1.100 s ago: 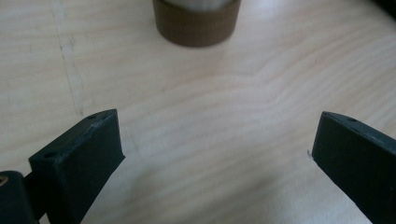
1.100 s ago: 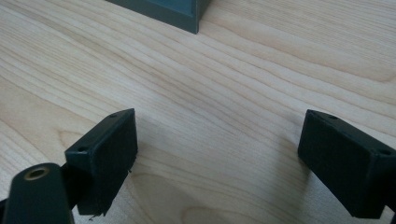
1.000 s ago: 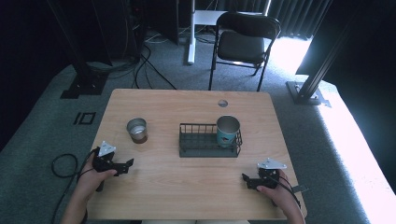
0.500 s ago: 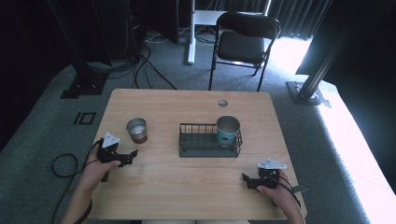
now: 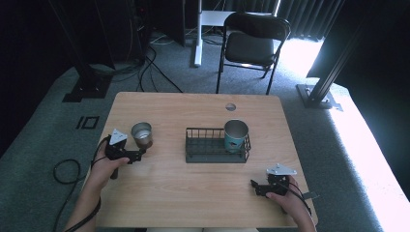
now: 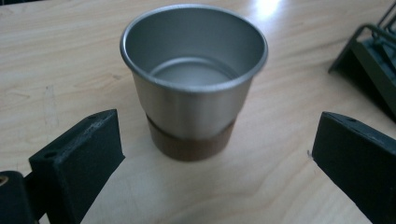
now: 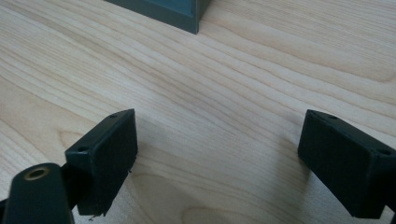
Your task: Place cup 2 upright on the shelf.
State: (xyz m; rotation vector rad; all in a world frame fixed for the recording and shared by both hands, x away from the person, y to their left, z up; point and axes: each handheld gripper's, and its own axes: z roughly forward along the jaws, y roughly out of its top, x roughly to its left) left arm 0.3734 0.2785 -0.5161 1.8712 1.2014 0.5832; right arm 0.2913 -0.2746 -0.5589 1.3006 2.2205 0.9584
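Steel cup [image 6: 194, 79] with a brown band at its base stands upright and empty on the wooden table [image 5: 193, 188], left of the wire basket [image 5: 212, 147]; left gripper [image 5: 138, 155] is just beside it, aimed at it; in the left gripper view the jaws stand wide apart, one on each side of the cup's lower half, neither touching, nothing held. Right gripper [image 5: 255, 186] sits low near the table's front right corner, well apart from everything; jaws wide apart over bare wood, nothing between them; a dark corner of the basket [image 7: 187, 14] shows ahead of it. A second cup, teal-banded [image 5: 235, 136], already stands upright in the basket's right end. Step in hand, as I judge it: approach for the grasp on the steel cup, not yet closed. Next move likely calls for easing forward so the pads bracket the cup wall, then closing; cup tapers downward, so gripping too low risks slip; keep level to avoid tipping it.
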